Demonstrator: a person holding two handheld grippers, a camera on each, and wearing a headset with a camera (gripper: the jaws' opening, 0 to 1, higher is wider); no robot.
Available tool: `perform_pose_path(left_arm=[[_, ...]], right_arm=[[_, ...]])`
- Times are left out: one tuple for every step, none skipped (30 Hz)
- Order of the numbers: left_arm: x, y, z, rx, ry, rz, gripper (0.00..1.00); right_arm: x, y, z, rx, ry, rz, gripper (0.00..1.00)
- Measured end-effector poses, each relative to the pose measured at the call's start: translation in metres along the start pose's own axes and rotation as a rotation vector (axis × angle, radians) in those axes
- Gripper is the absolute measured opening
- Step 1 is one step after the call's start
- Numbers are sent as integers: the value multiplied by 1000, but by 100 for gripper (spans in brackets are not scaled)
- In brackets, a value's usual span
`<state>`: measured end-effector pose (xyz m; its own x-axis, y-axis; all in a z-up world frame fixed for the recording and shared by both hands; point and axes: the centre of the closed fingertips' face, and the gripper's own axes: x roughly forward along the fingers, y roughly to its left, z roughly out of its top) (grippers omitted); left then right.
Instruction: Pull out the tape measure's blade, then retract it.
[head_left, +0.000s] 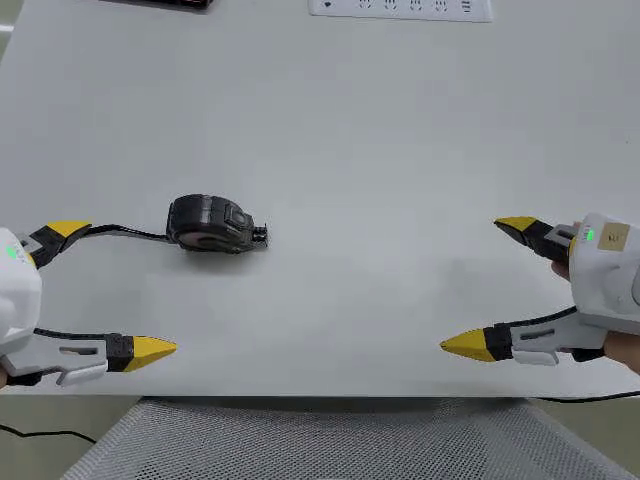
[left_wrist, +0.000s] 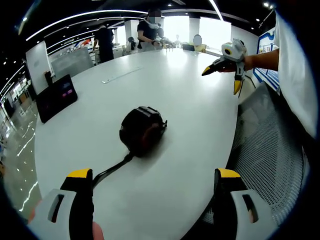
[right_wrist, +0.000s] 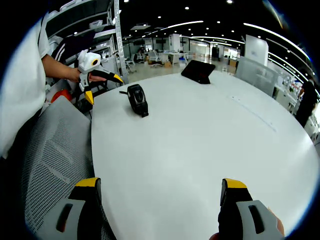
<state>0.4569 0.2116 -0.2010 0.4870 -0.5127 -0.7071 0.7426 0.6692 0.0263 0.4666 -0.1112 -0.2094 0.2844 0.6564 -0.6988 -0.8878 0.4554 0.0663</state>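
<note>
In the head view, cut off at 8 o'clock: body of the left gripper (head_left: 125, 288); at 4 o'clock, likewise the right gripper (head_left: 471, 284). Cropped at 12 o'clock, a white power strip (head_left: 400, 8), markings too small to read; at 11 o'clock, a sliver of a dark object (head_left: 160, 3). Lost behind the left gripper's jaw at 9 o'clock: end of the cord (head_left: 125, 232) from the tape measure (head_left: 210, 223). Cropped at 6 o'clock, a mesh chair (head_left: 320, 440).

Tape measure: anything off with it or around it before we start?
Nothing stands out. The tape measure sits intact on the table with its blade in and its black strap trailing toward the left gripper. That gripper and the right gripper are both open, neither holding it.
</note>
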Motion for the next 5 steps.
perform_pose_path(left_arm=[[0,0,0,1,0,-1,99],[0,0,0,2,0,0,99],[0,0,-1,-1,0,-2,99],[0,0,0,-5,-2,-2,99],[0,-1,-1,-7,-2,-3,99]], right_arm=[[0,0,-1,1,1,0,99],[0,0,-1,1,1,1,99],[0,0,-1,2,2,1,99],[0,0,-2,2,2,2,99],[0,1,-2,2,3,1,99]])
